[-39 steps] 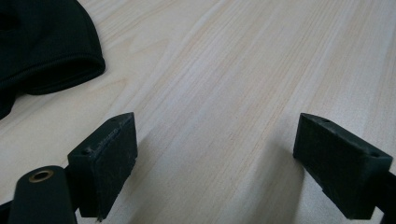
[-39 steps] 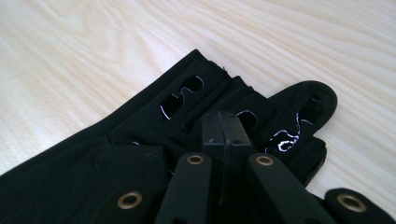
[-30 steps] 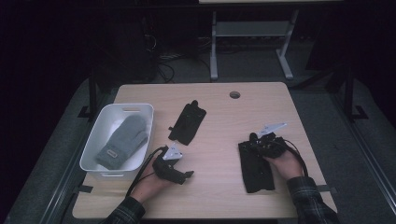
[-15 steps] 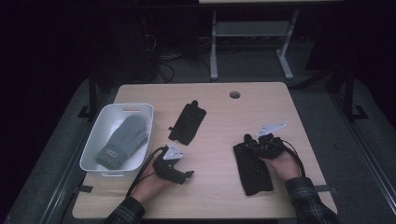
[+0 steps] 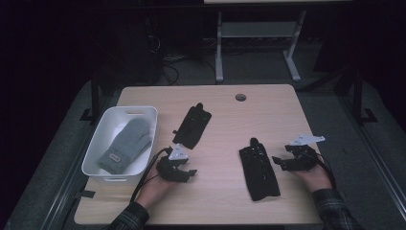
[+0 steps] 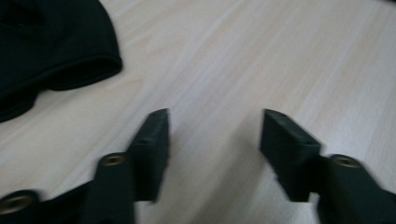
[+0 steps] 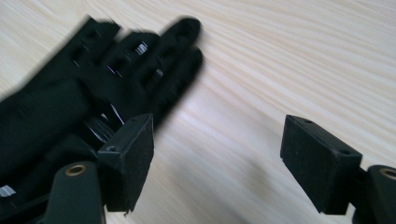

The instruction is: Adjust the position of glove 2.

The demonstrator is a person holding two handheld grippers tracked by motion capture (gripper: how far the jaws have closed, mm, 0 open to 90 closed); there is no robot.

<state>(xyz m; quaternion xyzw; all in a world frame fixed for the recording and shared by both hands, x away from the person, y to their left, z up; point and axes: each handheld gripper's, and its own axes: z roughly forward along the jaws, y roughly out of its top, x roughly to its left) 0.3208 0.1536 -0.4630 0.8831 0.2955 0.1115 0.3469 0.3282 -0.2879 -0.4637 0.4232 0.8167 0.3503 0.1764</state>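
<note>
My right hand-held gripper (image 5: 282,164), jaws just opened and empty, sits right of the black glove (image 5: 259,168) lying flat; my left hand-held gripper (image 5: 187,171), half-closing, holds nothing. I should grab that glove's near cuff squarely.

On the desk (image 5: 220,201), a tub (image 5: 111,167) holding a mitten (image 5: 125,143) sits left of the middle glove (image 5: 193,125), with another glove (image 5: 259,167) to its right and nearer.

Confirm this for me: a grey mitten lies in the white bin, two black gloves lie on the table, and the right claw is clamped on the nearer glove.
Not quite. The right claw is open, beside the nearer black glove, as the right gripper view shows. The grey mitten does lie in the white bin, and the other glove on the table.
</note>
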